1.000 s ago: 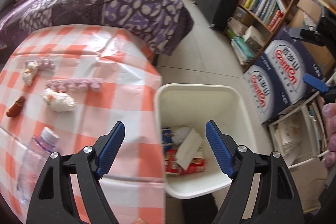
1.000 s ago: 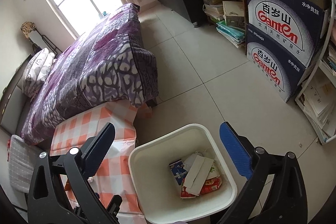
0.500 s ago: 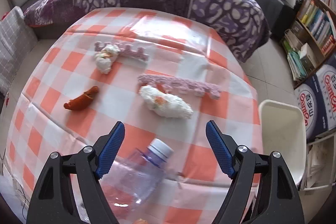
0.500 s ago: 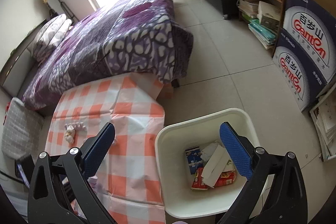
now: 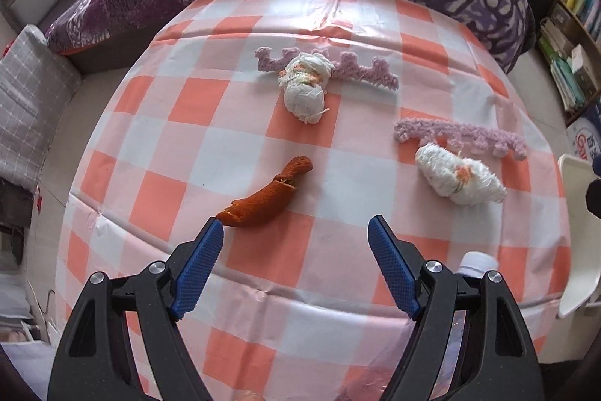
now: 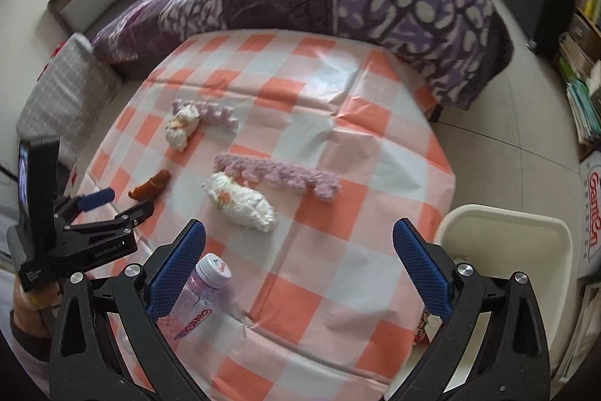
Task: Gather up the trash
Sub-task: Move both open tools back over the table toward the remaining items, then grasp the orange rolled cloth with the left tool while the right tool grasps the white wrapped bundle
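Orange peel (image 5: 268,200) now lies just ahead of your left gripper (image 5: 295,264), which has swung from the bin (image 6: 503,239); both grippers gape empty, so grab it.

"Ganten" is printed upside down in red on the label of the plastic bottle (image 6: 195,303) lying on the checked cloth. The same red "Ganten" logo is seen on the carton (image 6: 592,209) at the right edge. "GenRobot.AI" is stamped in small letters on the left gripper (image 6: 112,209) body.

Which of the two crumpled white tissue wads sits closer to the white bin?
The tissue wad below the nearer purple strip; the other wad lies farther from the bin, toward the bed.
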A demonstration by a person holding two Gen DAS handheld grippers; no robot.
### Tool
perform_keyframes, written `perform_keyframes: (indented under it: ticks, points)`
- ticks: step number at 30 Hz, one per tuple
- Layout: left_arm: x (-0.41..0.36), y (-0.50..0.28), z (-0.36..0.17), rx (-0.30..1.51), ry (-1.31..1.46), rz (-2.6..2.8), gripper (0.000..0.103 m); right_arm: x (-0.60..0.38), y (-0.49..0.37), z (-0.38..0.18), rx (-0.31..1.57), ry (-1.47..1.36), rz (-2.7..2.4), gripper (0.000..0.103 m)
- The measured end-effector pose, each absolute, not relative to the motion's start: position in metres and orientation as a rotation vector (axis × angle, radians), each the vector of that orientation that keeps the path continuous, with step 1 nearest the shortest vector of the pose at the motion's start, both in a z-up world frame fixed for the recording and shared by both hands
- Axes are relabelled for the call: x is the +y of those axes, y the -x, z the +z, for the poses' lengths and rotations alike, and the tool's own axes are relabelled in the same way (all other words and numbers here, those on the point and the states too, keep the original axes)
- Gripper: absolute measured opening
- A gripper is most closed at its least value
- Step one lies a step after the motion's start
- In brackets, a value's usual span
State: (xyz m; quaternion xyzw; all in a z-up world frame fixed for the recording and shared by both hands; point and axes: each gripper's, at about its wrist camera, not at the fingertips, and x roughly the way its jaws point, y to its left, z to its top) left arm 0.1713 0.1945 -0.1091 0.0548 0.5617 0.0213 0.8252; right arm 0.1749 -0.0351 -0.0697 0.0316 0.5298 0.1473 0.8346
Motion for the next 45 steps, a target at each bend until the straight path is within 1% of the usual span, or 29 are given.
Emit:
perform_keyframes:
  ticks: [6, 8, 12, 13, 14, 15, 16, 17, 19, 20, 22, 23, 24, 25, 26, 28, 29, 31, 34, 45]
  points:
    - [0.212, -0.176, -0.131, 1.218, -0.193, 0.014, 0.077, 0.014, -0.190, -0.105, 1.175, 0.054, 0.437, 0.094]
    - [0.216, -0.180, -0.134, 1.212, -0.197, 0.005, 0.077, 0.023, -0.196, -0.112, 1.185, 0.061, 0.465, 0.089]
    - [0.215, -0.189, -0.136, 1.200, -0.181, -0.039, 0.077, 0.039, -0.205, -0.127, 1.205, 0.076, 0.490, 0.084]
    - [0.214, -0.192, -0.137, 1.199, -0.184, -0.048, 0.077, 0.042, -0.207, -0.131, 1.216, 0.073, 0.495, 0.081]
    - [0.213, -0.194, -0.138, 1.197, -0.185, -0.056, 0.077, 0.044, -0.209, -0.135, 1.226, 0.070, 0.501, 0.073]
    - [0.212, -0.196, -0.139, 1.196, -0.183, -0.063, 0.077, 0.047, -0.210, -0.140, 1.238, 0.075, 0.504, 0.069]
    - [0.212, -0.198, -0.140, 1.197, -0.177, -0.072, 0.077, 0.050, -0.211, -0.144, 1.249, 0.087, 0.500, 0.059]
    - [0.212, -0.200, -0.142, 1.199, -0.173, -0.078, 0.077, 0.051, -0.211, -0.147, 1.252, 0.099, 0.497, 0.051]
    - [0.213, -0.203, -0.146, 1.205, -0.172, -0.077, 0.077, 0.054, -0.211, -0.146, 1.233, 0.115, 0.491, 0.042]
    - [0.215, -0.204, -0.149, 1.211, -0.161, -0.080, 0.075, 0.054, -0.212, -0.145, 1.234, 0.098, 0.495, 0.041]
    - [0.219, -0.203, -0.151, 1.218, -0.116, -0.103, 0.061, 0.052, -0.213, -0.145, 1.231, 0.080, 0.494, 0.040]
    - [0.222, -0.203, -0.150, 1.212, -0.099, -0.102, 0.056, 0.052, -0.213, -0.146, 1.227, 0.081, 0.488, 0.040]
    - [0.223, -0.202, -0.149, 1.211, -0.094, -0.095, 0.045, 0.051, -0.214, -0.145, 1.225, 0.079, 0.482, 0.040]
    - [0.225, -0.202, -0.149, 1.213, -0.082, -0.091, 0.040, 0.050, -0.213, -0.145, 1.224, 0.073, 0.477, 0.039]
    - [0.227, -0.201, -0.148, 1.215, -0.066, -0.091, 0.039, 0.049, -0.213, -0.144, 1.219, 0.066, 0.471, 0.039]
    - [0.230, -0.198, -0.147, 1.217, -0.047, -0.086, 0.031, 0.047, -0.212, -0.138, 1.202, 0.055, 0.463, 0.039]
    - [0.231, -0.197, -0.147, 1.219, -0.040, -0.083, 0.030, 0.047, -0.211, -0.135, 1.193, 0.051, 0.462, 0.039]
    - [0.232, -0.193, -0.142, 1.215, -0.021, -0.070, 0.024, 0.046, -0.208, -0.124, 1.164, 0.041, 0.459, 0.039]
    - [0.233, -0.188, -0.127, 1.183, 0.001, -0.043, 0.022, 0.043, -0.204, -0.109, 1.127, 0.021, 0.456, 0.039]
    - [0.225, -0.158, -0.045, 0.982, 0.139, 0.038, 0.021, 0.012, -0.172, -0.049, 0.973, -0.118, 0.407, 0.039]
